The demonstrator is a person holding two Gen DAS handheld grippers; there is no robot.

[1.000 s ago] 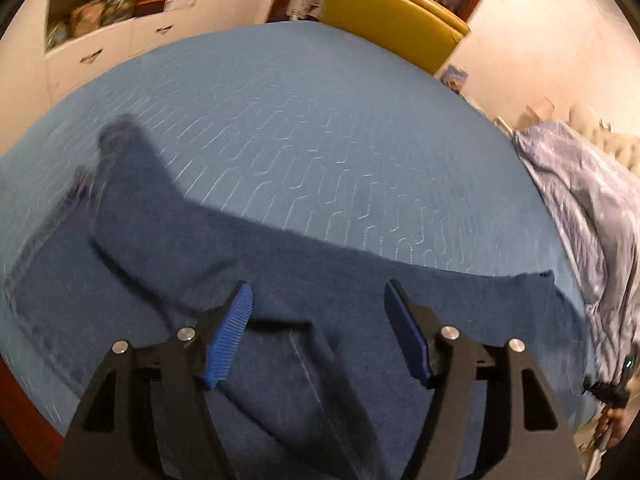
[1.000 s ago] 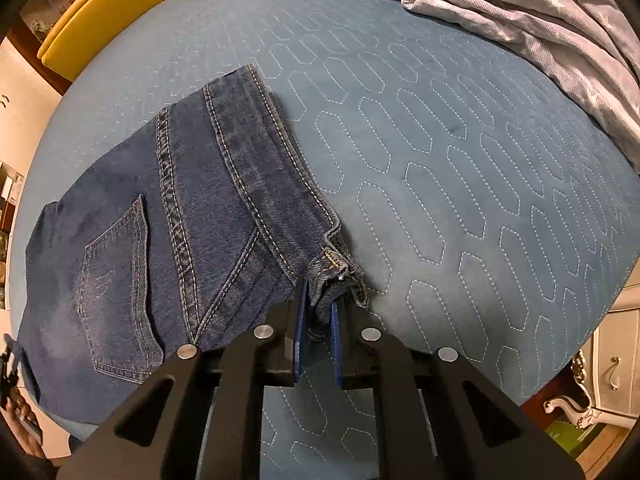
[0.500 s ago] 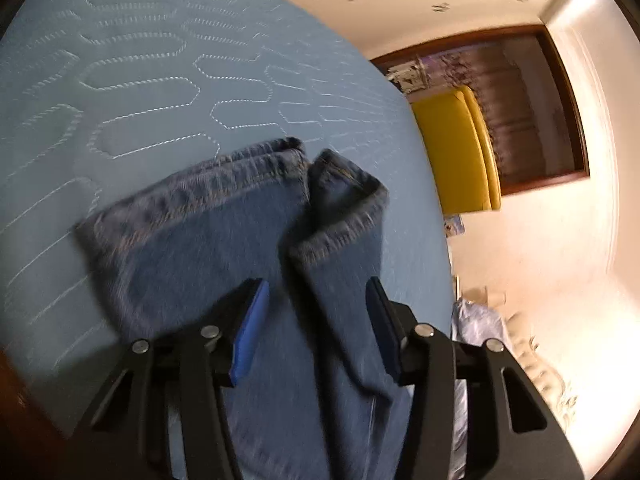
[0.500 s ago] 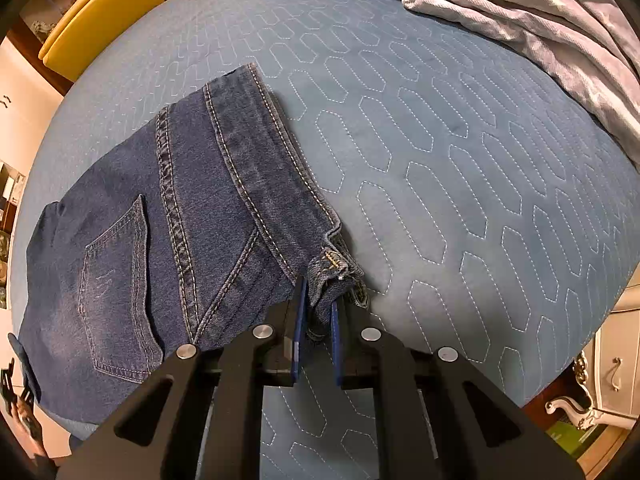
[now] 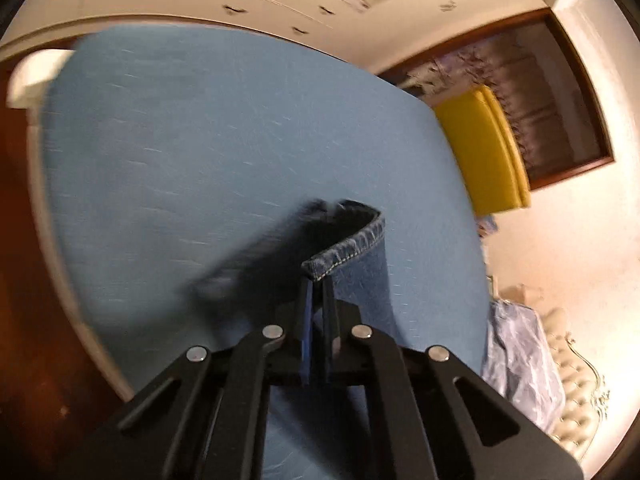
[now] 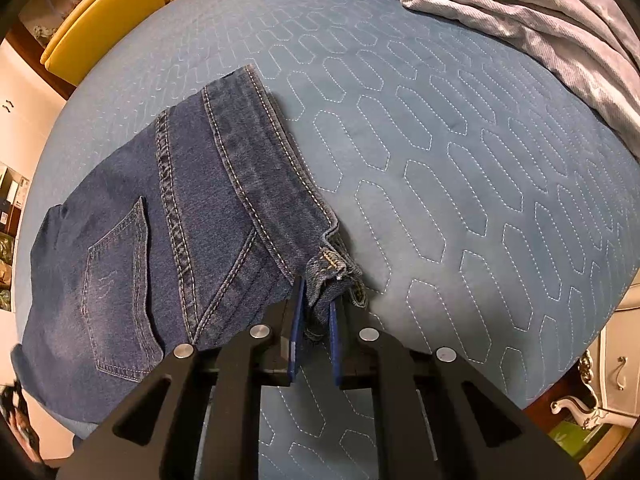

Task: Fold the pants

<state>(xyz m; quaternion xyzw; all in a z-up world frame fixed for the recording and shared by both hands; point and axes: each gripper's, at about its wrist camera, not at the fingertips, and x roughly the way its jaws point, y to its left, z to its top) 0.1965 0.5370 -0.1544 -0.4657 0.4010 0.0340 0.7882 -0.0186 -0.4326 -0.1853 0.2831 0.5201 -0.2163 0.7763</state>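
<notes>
As both clamp, one jeans [image 6: 168, 216] — two hand-held grippers [image 6: 316, 312]

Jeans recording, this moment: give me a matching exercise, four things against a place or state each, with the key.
Things:
1. left gripper
2. right gripper
3. grey blanket
4. yellow chair

Places or states:
A. bunched at the far edge of the bed
B. shut on the waistband of the jeans
C. off the bed, by the wall
D. shut on a leg hem

Pairs: 1-D, 2-B, 3-A, 4-C
</notes>
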